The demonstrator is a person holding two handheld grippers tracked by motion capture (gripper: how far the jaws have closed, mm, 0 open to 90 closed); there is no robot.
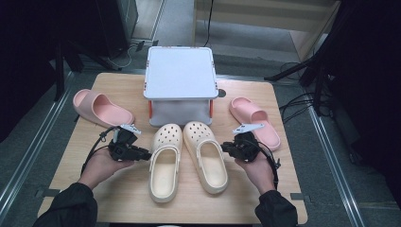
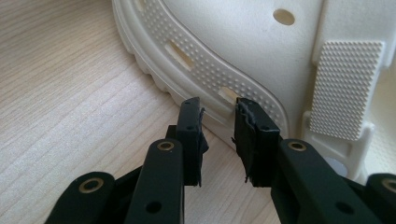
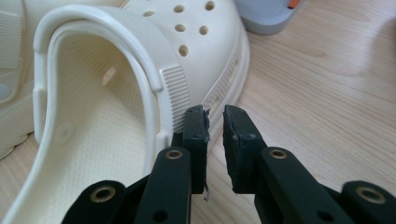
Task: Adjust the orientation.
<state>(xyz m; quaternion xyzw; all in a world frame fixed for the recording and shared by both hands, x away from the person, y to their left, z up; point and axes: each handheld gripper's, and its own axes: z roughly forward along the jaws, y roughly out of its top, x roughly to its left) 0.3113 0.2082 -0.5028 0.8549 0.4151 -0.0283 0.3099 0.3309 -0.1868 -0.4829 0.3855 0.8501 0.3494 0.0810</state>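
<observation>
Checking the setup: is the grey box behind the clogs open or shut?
Shut: the grey box has its flat lid sitting level over the whole top, with no gap visible.

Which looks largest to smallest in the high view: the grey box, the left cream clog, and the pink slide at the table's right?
1. grey box
2. left cream clog
3. pink slide, though it lies farther from the camera, so its true size against the clog is unsure.

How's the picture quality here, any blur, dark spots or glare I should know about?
High view: soft and low in detail, dark surroundings, table evenly lit. Left gripper view: cream clog sharp, nearest black jaws slightly soft, no glare. Right gripper view: the other clog crisp, grey box at the top blurred.
</observation>
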